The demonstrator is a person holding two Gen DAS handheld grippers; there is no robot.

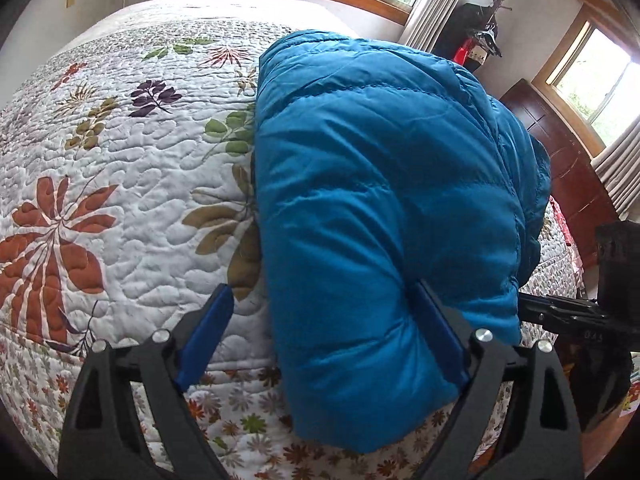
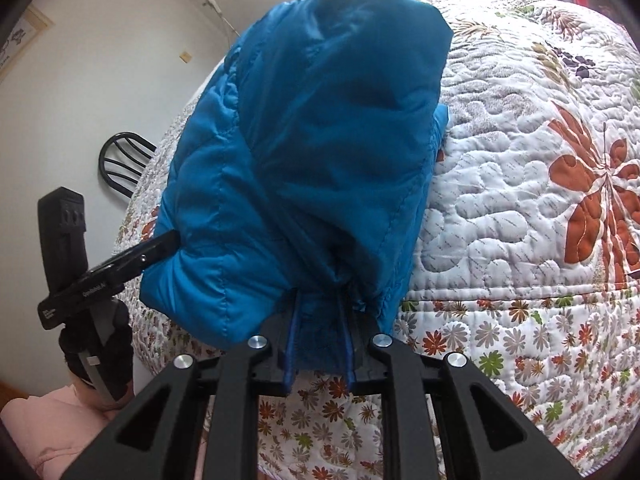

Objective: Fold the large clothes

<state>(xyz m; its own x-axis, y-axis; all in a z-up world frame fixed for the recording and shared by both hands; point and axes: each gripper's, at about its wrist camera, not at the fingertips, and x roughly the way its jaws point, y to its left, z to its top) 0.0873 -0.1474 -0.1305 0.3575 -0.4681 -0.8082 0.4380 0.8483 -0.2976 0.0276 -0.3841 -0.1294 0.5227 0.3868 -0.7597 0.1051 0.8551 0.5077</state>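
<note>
blue jacket [image 2: 304,152] pinched between right fingers [image 2: 291,340]

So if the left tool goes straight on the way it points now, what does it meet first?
Most likely the blue jacket. The left tool is open, and the jacket's near edge already bulges between its fingers, against the right-hand one. Beyond lies the quilt. Depth is hard to judge here.
</note>
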